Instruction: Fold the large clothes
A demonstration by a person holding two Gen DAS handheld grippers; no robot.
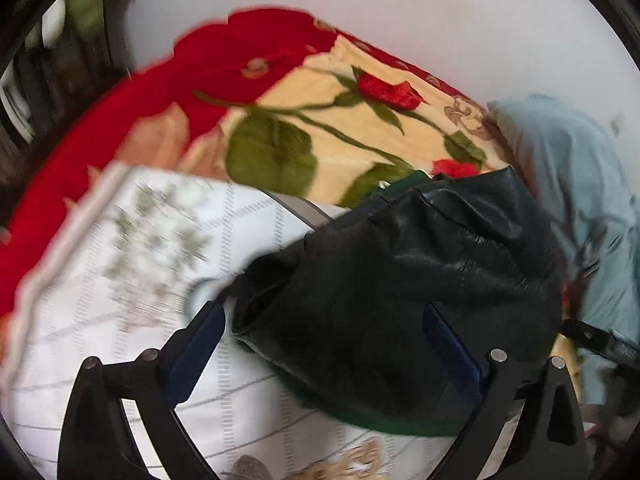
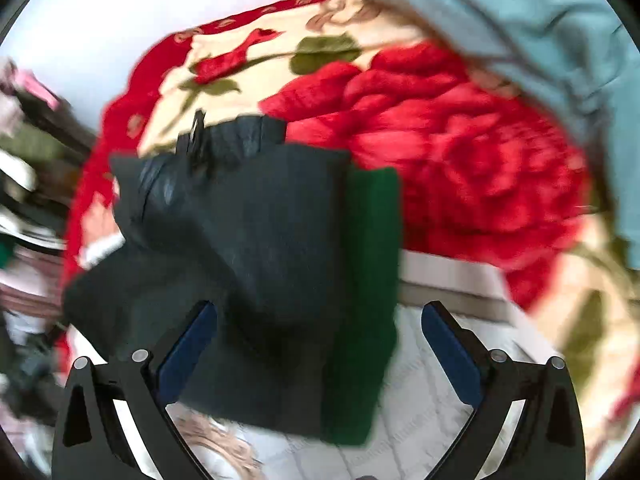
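From my left gripper (image 1: 324, 344), the black jacket (image 1: 400, 280) lies bunched in the middle of the bed, its leathery upper part crumpled and a green hem (image 1: 384, 424) showing along the near edge. My jaws stand wide apart, straddling the near part of the garment and holding nothing. I judge the fold needs a clean grip on one edge, so I would close on a single layer at the near left corner, not the whole bunch. Beneath it is a white checked quilt (image 1: 120, 280), beyond that a rose-print blanket (image 1: 320, 128), a pale blue cloth (image 1: 580, 180) far right, and a plain white wall (image 1: 400, 0).

From my right gripper (image 2: 320, 348), the jacket (image 2: 260, 240) sits left of centre with a green panel (image 2: 368, 280) on its right side. These jaws are also spread wide and empty. Blur hides the seams. Dark clutter (image 2: 24, 200) lies at far left.
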